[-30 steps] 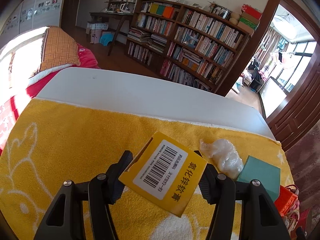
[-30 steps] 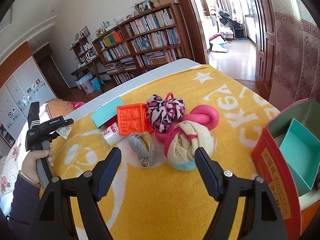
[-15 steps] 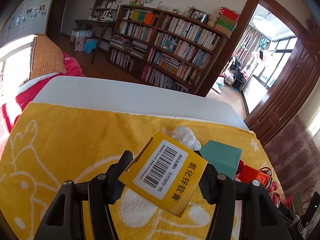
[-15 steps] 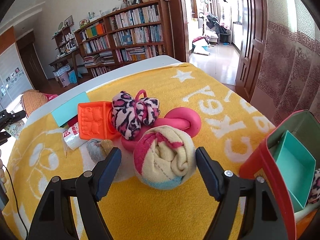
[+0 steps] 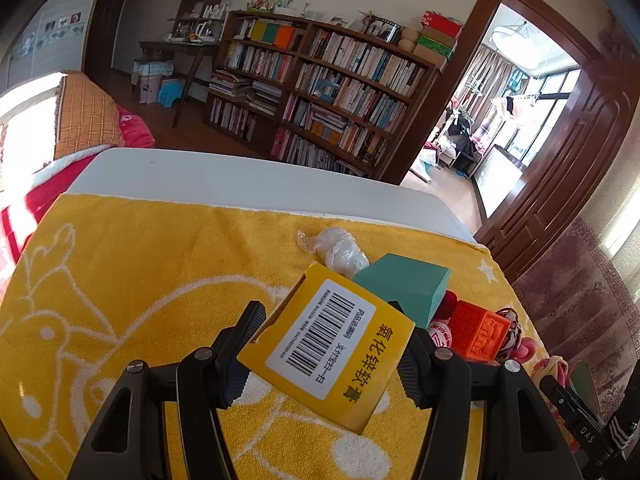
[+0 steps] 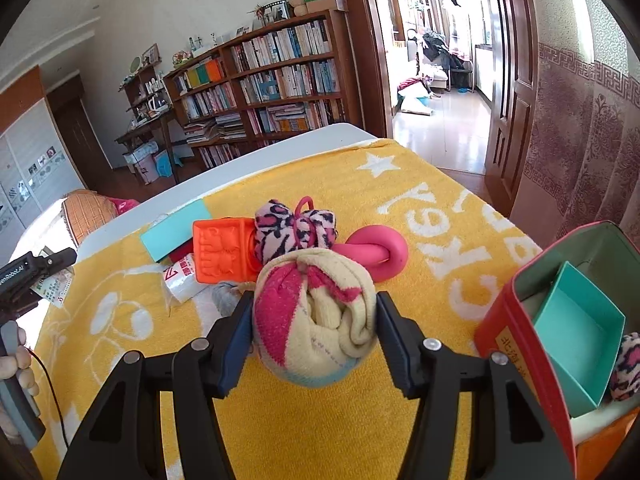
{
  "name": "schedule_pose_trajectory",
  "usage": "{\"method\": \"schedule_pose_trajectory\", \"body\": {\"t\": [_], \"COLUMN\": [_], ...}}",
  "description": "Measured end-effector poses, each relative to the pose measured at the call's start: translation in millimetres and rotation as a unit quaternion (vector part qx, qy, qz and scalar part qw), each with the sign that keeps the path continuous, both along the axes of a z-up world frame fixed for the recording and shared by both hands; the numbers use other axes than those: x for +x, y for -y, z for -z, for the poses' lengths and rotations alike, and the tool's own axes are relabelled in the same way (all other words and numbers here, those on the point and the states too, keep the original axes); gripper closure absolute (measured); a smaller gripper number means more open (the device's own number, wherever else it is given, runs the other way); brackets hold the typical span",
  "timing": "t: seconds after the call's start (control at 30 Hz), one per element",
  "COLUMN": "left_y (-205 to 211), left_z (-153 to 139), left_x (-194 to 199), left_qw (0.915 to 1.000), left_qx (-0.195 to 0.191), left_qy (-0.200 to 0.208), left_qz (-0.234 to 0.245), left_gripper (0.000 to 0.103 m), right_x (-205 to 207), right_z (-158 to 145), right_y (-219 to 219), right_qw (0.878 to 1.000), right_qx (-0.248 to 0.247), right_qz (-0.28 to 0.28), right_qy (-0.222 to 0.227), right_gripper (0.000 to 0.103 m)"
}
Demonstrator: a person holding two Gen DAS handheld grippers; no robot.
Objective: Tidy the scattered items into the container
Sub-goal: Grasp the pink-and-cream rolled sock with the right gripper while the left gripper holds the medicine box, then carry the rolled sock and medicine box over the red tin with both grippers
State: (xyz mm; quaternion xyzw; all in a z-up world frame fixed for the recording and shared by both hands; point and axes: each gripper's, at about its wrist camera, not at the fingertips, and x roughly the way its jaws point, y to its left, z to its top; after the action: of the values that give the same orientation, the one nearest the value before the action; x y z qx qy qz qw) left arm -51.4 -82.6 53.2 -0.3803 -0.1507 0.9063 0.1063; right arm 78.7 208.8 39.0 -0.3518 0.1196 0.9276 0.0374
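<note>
The right gripper (image 6: 314, 322) is closing on the rolled sock ball (image 6: 316, 316), the red tin (image 6: 516, 344) waiting rightward; the left gripper (image 5: 326, 350) pinches a yellow ointment box (image 5: 326, 346), carrying.

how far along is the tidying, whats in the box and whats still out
Done: the red rectangular tin container holds a teal open cardboard box and a leopard-print fabric piece.

In hand: the left tool grips a yellow barcoded carton; the right tool is closing on the pink-and-cream rolled sock ball.

Left on the yellow towel: orange embossed block, leopard-print bow scrunchie, pink knotted ring, teal closed box, clear plastic wad.
</note>
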Motion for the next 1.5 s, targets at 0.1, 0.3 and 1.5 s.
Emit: {"method": "schedule_pose_trajectory", "body": {"t": [0.1,0.3,1.5], "left_y": [-8,-36,-367], "left_z": [-3,-10,-35], "left_x": [8,22,151], "left_qw": [1.0000,0.9993,0.9285], "left_qx": [0.000,0.002,0.004], "left_qy": [-0.004,-0.008,-0.012], "left_qz": [0.007,0.037,0.371], "left_gripper": [0.041,0.041,0.040], "right_x": [15,46,135], "right_z": [-17,-44,-55], "right_y": [0,-21,-213], "right_qw": [1.000,0.998,0.989], "right_qx": [-0.006,-0.019,-0.043], "right_qz": [-0.007,0.000,0.130], "right_qy": [-0.021,-0.051,-0.056], "right_gripper": [0.041,0.040,0.040]}}
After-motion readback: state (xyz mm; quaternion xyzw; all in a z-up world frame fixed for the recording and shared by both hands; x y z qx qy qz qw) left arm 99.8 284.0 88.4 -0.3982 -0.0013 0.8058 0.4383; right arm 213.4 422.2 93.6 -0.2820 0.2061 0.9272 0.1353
